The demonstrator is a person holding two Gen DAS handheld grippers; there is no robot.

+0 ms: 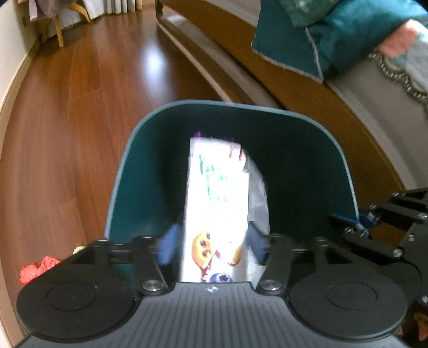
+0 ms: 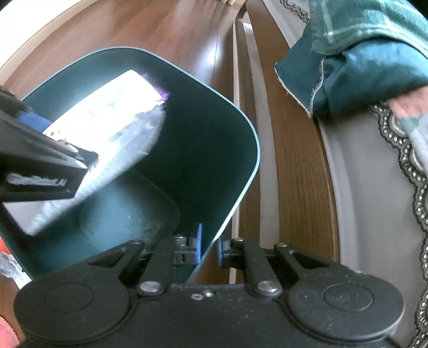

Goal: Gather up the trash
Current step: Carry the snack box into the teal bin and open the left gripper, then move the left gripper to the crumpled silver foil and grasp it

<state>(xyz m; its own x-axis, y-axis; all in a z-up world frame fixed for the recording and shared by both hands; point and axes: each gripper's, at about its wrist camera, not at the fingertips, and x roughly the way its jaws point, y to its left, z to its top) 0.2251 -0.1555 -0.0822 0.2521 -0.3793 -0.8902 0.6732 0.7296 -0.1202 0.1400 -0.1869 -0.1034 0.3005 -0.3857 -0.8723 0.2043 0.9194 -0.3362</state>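
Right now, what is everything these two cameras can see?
Bin: one, dark teal, on the floor beside the bed, rim pinched by the right gripper.
Snack wrapper: one, white with fruit print, held over the bin's opening.
Crumpled paper: one, red, on the floor left of the bin.
Floor: brown wood.
Bed frame: one, wooden, right of the bin.
Blanket: one, teal, hanging over the bed edge.
Chair: one, light wood, far corner.
Left gripper: black with blue pads, closed on the wrapper.
Right gripper: black with blue pads, closed on the bin wall.
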